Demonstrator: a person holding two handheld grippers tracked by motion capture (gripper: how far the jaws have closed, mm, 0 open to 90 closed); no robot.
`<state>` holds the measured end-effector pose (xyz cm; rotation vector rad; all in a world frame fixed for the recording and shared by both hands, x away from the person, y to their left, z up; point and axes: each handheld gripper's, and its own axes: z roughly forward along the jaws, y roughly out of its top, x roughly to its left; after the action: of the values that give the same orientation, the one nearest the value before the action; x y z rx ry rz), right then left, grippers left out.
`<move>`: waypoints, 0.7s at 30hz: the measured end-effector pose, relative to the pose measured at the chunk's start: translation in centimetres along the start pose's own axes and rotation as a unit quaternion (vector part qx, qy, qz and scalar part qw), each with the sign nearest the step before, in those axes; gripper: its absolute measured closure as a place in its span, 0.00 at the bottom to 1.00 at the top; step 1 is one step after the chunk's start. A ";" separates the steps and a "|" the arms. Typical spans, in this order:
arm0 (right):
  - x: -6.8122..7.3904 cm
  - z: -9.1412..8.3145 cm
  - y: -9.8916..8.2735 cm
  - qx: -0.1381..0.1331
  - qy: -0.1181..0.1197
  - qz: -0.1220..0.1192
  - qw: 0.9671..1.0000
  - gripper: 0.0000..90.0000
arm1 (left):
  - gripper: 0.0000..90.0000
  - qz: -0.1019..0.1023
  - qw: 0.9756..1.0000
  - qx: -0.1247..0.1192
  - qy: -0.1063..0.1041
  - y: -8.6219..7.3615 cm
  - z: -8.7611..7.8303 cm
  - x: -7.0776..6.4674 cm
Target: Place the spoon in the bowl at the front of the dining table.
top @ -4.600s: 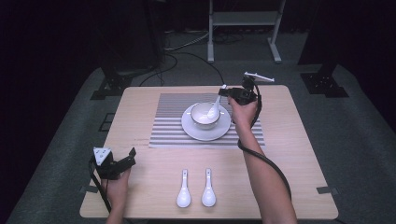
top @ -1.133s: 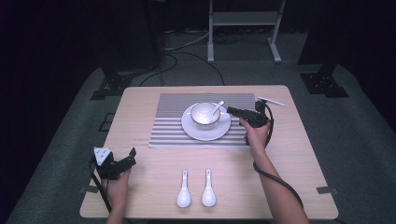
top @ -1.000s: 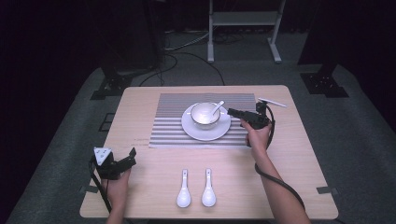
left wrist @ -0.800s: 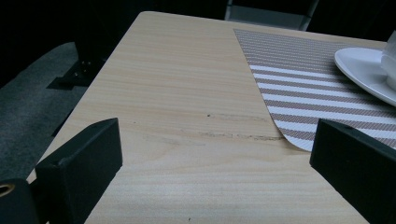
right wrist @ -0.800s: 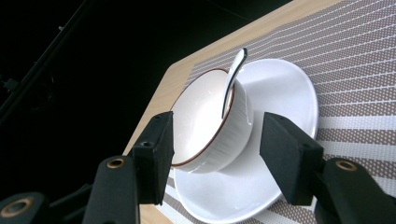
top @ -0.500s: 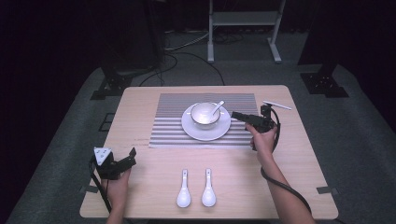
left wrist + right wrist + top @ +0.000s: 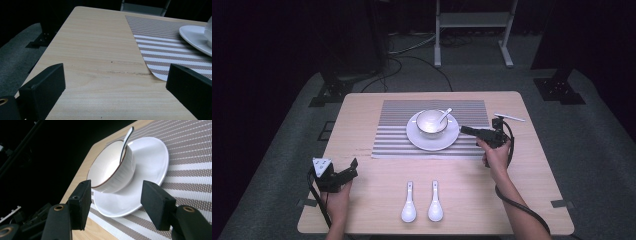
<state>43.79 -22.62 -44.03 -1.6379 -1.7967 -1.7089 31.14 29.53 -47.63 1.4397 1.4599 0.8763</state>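
Right gripper sits just right of the plate, fingers released and empty, jaws just been opening. One spoon leans in the bowl. Two spoons lie on the near surface, handles pointing far, between both hands. Left gripper rests near-left, fingers spread, empty, slightly nearer to them.
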 end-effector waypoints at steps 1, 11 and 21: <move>0.0 0.0 -0.1 0.002 0.001 -0.001 1.000 0.45 | 0.01 0.000 1.000 0.000 0.000 0.0 0.0 0.0; -0.3 -0.5 -1.2 0.018 0.002 -0.007 1.000 0.44 | 0.01 0.001 1.000 0.001 0.000 0.0 0.0 0.0; -0.4 -1.3 -1.9 0.024 0.004 -0.010 1.000 0.44 | 0.01 0.002 1.000 0.001 0.001 0.0 0.0 0.0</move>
<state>41.82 -23.35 -45.10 -1.5981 -1.8418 -1.6646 31.15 29.49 -47.63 1.4442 1.4588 0.8793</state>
